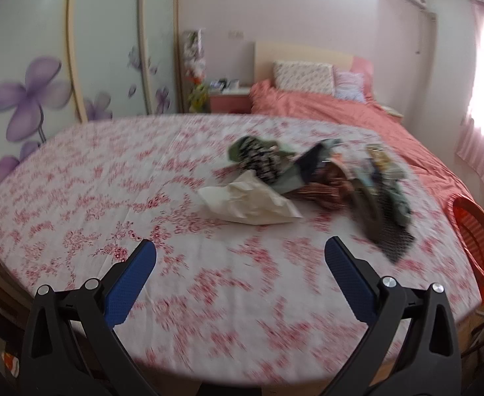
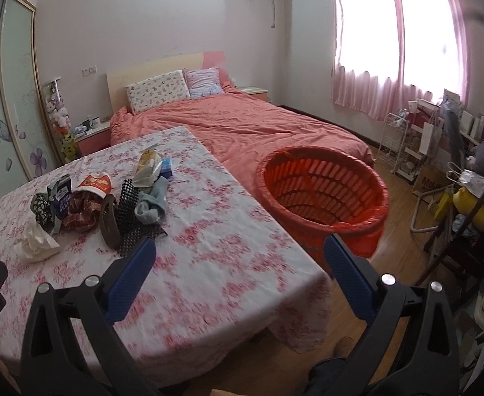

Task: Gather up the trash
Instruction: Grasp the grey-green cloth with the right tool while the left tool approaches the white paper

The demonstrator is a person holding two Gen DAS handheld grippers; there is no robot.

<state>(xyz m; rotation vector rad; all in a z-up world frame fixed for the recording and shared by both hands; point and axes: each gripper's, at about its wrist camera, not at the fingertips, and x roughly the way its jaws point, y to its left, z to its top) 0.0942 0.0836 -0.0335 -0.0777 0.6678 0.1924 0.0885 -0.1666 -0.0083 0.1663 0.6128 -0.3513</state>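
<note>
A pile of trash point(image 1: 324, 178) lies on a table with a pink floral cloth point(image 1: 110, 198); it also shows in the right wrist view point(image 2: 103, 204). A crumpled white tissue point(image 1: 248, 201) lies at the pile's near side, and shows in the right wrist view point(image 2: 35, 242) too. An orange slatted basket point(image 2: 321, 198) stands on the floor right of the table; its rim shows in the left wrist view point(image 1: 476, 231). My left gripper point(image 1: 238, 260) is open and empty, just short of the tissue. My right gripper point(image 2: 238, 257) is open and empty over the table's right edge.
A bed with a salmon cover point(image 2: 248, 125) stands behind the table. A wardrobe with purple flowers point(image 1: 34, 99) is at the left. Cluttered shelves and a chair point(image 2: 456, 171) stand at the right under the pink curtains point(image 2: 390, 49).
</note>
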